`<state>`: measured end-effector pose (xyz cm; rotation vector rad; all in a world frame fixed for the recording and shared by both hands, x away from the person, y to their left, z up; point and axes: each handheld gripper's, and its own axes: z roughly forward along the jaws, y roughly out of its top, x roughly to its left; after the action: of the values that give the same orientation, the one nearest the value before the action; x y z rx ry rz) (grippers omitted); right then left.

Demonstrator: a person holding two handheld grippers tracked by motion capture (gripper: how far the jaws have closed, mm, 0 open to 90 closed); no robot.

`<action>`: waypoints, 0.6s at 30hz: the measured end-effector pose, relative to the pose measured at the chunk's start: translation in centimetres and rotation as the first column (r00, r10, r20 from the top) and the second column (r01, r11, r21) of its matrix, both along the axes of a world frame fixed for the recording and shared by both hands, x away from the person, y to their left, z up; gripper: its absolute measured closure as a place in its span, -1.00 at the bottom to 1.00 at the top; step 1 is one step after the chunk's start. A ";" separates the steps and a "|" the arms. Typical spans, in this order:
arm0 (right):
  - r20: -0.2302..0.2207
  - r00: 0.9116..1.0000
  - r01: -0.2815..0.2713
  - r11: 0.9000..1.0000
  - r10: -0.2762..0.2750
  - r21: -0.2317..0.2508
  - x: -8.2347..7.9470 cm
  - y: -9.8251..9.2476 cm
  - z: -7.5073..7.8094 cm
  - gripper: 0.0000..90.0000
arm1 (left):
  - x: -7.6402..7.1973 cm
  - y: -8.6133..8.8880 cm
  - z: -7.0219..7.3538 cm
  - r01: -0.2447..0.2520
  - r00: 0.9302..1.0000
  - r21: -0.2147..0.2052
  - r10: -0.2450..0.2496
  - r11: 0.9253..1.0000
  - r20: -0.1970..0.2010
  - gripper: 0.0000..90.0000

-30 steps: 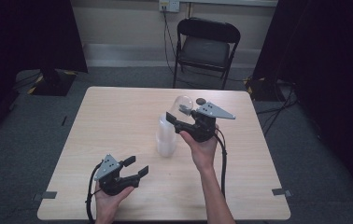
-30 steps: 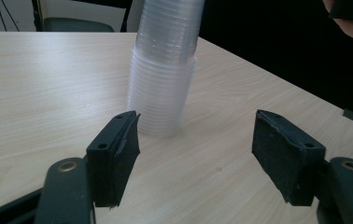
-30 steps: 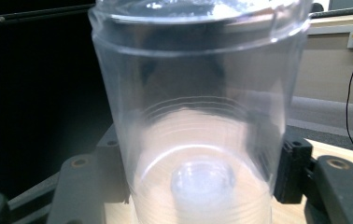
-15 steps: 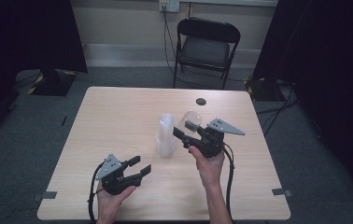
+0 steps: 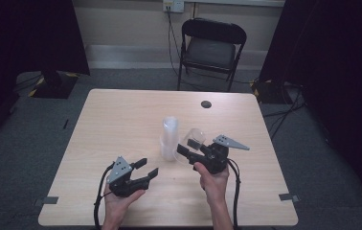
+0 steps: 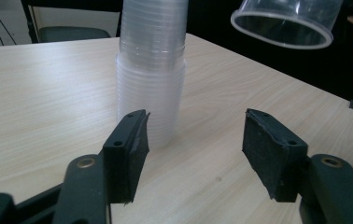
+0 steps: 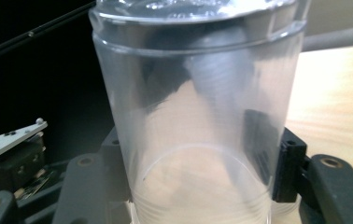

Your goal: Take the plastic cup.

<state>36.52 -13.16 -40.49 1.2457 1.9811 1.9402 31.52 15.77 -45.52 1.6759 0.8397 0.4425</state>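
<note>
Clear cup [image 5: 194, 140] clamped in right tool [image 5: 185, 150], tilted, frame centre, just right of cup stack [image 5: 169, 138] on surface [image 5: 112, 120]. Left tool [image 5: 146, 168] spread, nothing gripped, jaws just narrowing. Risks judged: thin wall crushed by squeeze; stack toppled if brushed.

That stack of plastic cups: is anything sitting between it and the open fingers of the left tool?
Nothing visible. In the left gripper view, bare table lies between the left gripper and the stack of clear cups. The single cup hangs off to the side.
</note>
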 end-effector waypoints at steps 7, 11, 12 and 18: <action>-0.054 0.998 -0.027 0.999 0.028 0.024 -0.4 0.4 -1.4 -0.13 | -0.2 -0.9 -0.1 0.025 0.998 0.008 -0.026 1.000 0.056 0.06; -0.081 0.995 -0.048 0.998 0.051 0.049 -0.8 0.7 -1.9 -0.13 | -0.1 -1.4 -0.4 0.047 0.997 0.006 -0.047 0.999 0.065 0.13; -0.086 0.995 -0.054 0.997 0.059 0.056 -0.9 0.8 -2.0 -0.13 | -0.1 -1.5 -0.4 0.053 0.996 0.012 -0.054 0.999 0.066 0.16; -0.123 0.988 -0.080 0.993 0.090 0.083 -1.4 1.2 -2.8 -0.13 | -0.1 -2.2 -0.7 0.071 0.994 0.004 -0.071 0.997 0.087 0.21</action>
<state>35.17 -11.98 -43.27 1.3558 2.0687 2.0440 31.42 13.59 -46.19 1.6699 0.7140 0.4633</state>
